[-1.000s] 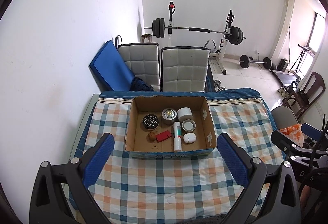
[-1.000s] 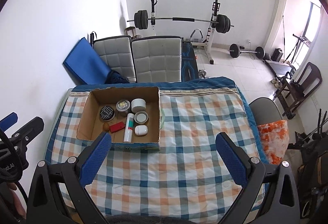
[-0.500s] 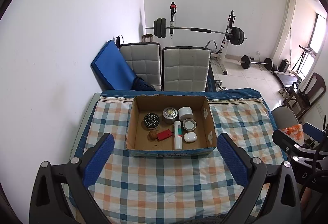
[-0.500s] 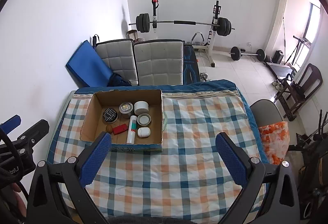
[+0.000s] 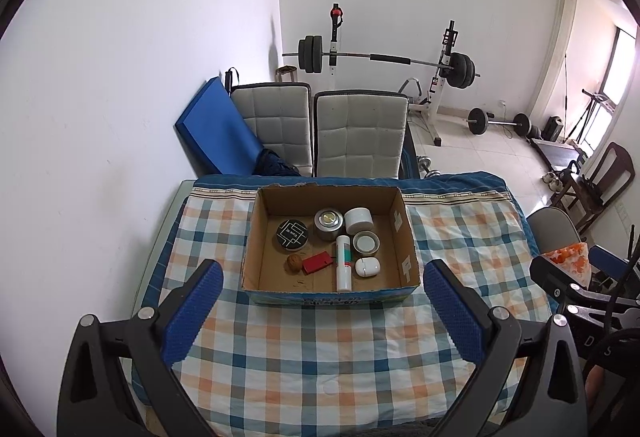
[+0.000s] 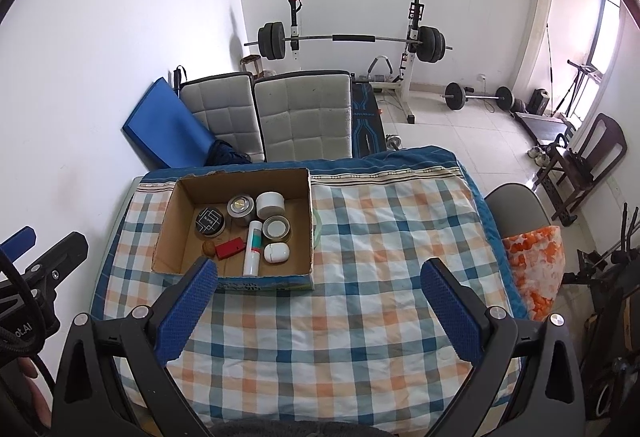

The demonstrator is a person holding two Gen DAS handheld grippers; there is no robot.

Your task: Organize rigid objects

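An open cardboard box (image 5: 404, 237) (image 6: 172, 229) stands on the checked tablecloth (image 5: 320, 349) (image 6: 360, 297). It holds several rigid objects: a black round tin (image 5: 292, 234), a silver tin (image 5: 329, 223), a white jar (image 5: 359, 219), a white and green tube (image 5: 344, 263), a red block (image 5: 317, 262), a brown nut (image 5: 295, 262) and a white oval case (image 5: 367, 267). My left gripper (image 5: 324, 317) is open and empty, held high in front of the box. My right gripper (image 6: 320, 309) is open and empty, above the cloth right of the box.
Two grey padded chairs (image 5: 356, 135) and a blue mat (image 5: 216, 129) stand behind the table. A barbell rack (image 5: 384, 59) is at the back wall. A chair with an orange patterned bag (image 6: 536, 269) is at the table's right edge.
Both grippers have risen and drawn back a little, so the box looks smaller and lower in view. Both stay open and empty.
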